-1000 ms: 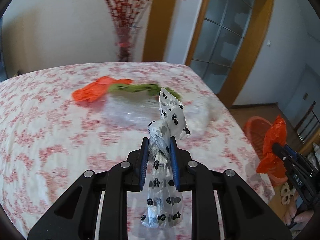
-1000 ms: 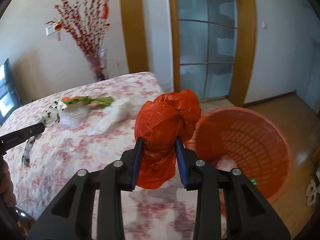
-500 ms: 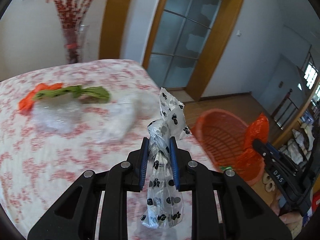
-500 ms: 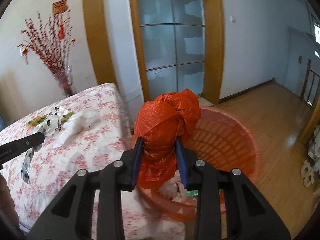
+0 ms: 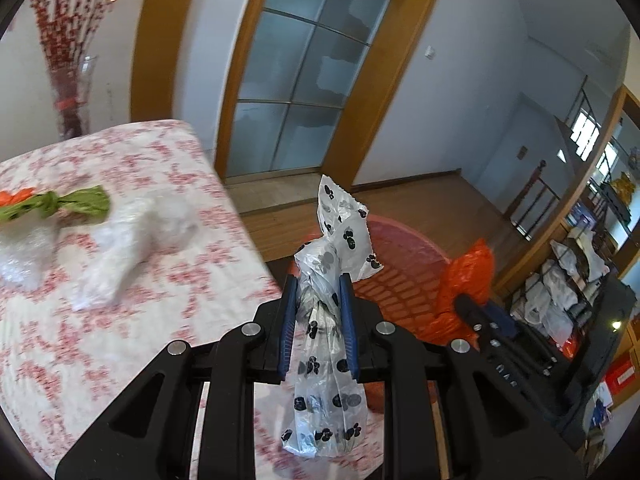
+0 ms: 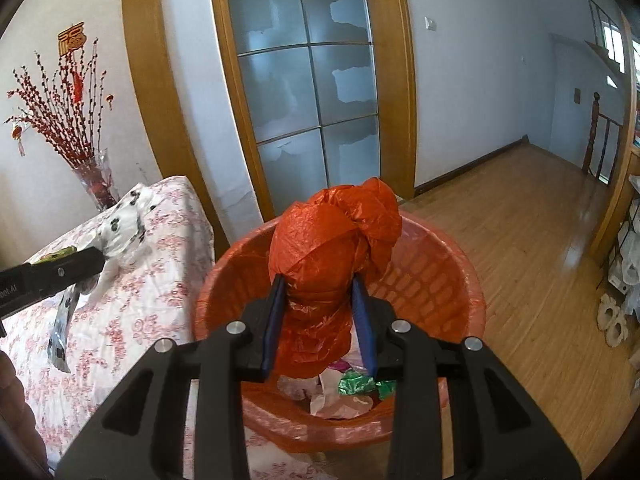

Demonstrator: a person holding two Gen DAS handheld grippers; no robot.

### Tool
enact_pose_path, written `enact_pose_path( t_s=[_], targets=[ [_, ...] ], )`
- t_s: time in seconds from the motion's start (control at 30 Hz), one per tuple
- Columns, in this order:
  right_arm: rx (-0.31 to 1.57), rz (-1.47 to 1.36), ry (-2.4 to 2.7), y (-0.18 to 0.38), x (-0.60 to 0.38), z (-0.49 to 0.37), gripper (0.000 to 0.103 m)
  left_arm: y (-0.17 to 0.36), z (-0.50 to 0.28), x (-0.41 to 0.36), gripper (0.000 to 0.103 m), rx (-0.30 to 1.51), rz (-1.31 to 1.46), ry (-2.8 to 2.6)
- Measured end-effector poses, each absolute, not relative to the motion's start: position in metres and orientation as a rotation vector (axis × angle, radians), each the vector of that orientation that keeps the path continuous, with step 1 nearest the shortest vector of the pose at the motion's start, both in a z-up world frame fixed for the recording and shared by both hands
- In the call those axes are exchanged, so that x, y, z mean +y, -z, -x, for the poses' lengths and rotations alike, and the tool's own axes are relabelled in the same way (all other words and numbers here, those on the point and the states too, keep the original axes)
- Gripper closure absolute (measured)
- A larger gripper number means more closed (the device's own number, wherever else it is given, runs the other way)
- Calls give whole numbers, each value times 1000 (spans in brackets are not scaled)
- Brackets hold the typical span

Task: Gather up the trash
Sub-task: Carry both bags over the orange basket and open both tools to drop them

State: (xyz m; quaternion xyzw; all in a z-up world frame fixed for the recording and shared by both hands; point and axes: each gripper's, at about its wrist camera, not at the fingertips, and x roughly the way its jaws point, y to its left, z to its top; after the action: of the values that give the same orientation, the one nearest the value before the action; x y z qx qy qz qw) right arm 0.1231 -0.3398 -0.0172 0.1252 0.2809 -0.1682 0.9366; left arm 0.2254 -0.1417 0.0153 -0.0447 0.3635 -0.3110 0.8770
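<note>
My left gripper (image 5: 319, 286) is shut on a knotted clear bag with black paw prints (image 5: 334, 264), held over the table's right edge beside the orange basket (image 5: 400, 264). My right gripper (image 6: 320, 284) is shut on a crumpled orange plastic bag (image 6: 334, 236), hanging above the mouth of the orange basket (image 6: 452, 256), which holds paper and green foil scraps (image 6: 356, 384). From the right wrist view the left gripper (image 6: 100, 258) and its paw-print bag (image 6: 124, 220) show at the left. The orange bag (image 5: 468, 276) also shows in the left wrist view.
On the floral tablecloth (image 5: 120, 340) lie a green knotted bag (image 5: 68, 204), an orange bag (image 5: 16, 197) and clear crumpled bags (image 5: 132, 240). A vase of red branches (image 6: 94, 178) stands by the wall. Glass doors (image 6: 308, 92), wooden floor (image 6: 540, 248) and cluttered shelves (image 5: 568, 280) surround the basket.
Both grippers have swung right from over the table toward the basket, each keeping its bag. The right gripper now hangs above the basket's mouth, and the left one has reached the table's edge.
</note>
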Motion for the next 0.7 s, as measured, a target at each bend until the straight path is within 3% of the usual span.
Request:
enact_pose_path(
  t_s=[0.5, 0.6, 0.63, 0.7],
  targets=[
    [585, -290, 369, 32, -365, -130, 70, -2, -232, -187, 82, 796, 59, 707],
    [577, -298, 376, 32, -369, -131, 65, 1, -233, -194, 82, 809, 58, 715],
    [574, -303, 384, 32, -370, -131, 64, 3, -234, -196, 81, 814, 59, 717],
    [572, -316, 391, 32, -375, -131, 61, 8, -236, -200, 68, 830, 58, 716]
  ],
)
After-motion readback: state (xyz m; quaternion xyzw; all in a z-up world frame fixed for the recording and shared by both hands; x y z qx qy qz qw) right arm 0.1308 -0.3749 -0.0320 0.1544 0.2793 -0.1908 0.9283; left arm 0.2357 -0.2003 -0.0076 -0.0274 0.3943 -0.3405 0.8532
